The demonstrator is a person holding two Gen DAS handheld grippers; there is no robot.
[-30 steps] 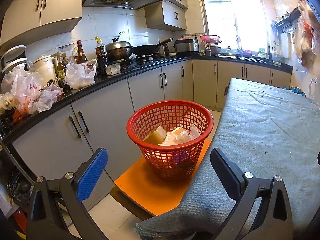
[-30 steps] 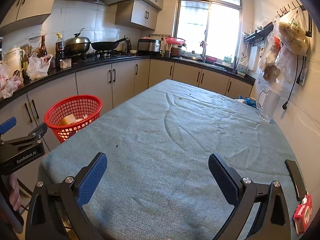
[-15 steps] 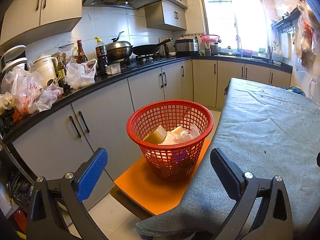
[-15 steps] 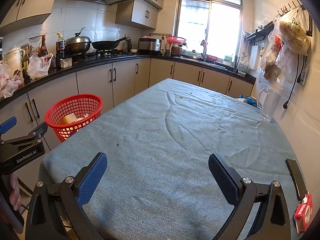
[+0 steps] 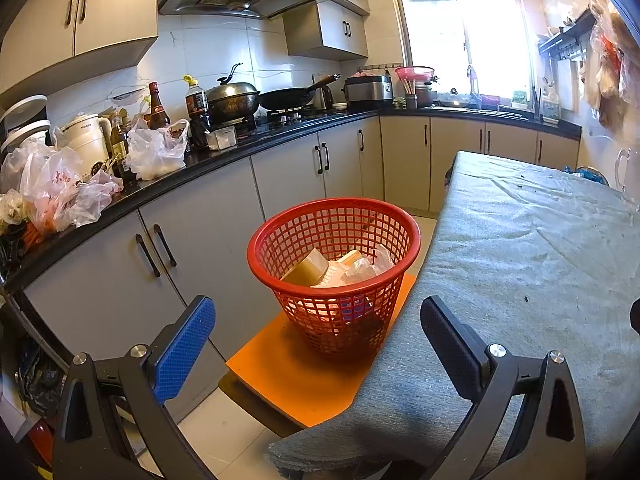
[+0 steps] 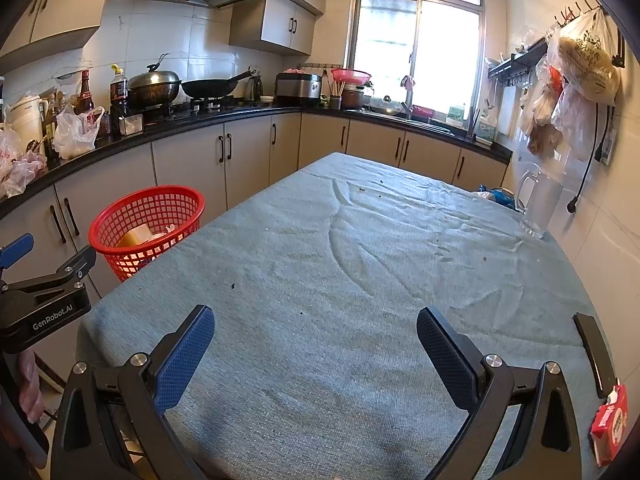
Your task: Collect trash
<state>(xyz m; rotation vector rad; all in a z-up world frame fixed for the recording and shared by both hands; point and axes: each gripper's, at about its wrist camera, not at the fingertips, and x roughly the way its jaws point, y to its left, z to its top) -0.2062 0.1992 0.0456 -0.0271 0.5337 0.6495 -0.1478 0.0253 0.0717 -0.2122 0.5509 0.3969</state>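
Observation:
A red mesh basket (image 5: 334, 268) stands on an orange stool (image 5: 304, 376) beside the table; it also shows in the right wrist view (image 6: 146, 228). It holds a tan tape roll (image 5: 308, 270), paper and clear plastic. My left gripper (image 5: 316, 344) is open and empty, just short of the basket, level with the table's near left corner. My right gripper (image 6: 316, 352) is open and empty above the grey-blue tablecloth (image 6: 360, 272). A red and white small carton (image 6: 610, 424) and a black flat bar (image 6: 592, 354) lie at the table's right edge.
A clear glass mug (image 6: 538, 206) stands at the table's far right. Small dark crumbs (image 6: 232, 286) dot the cloth. The counter (image 5: 200, 160) along the left carries plastic bags, bottles, a kettle, pots and a wok. Bags hang on the right wall (image 6: 576, 92).

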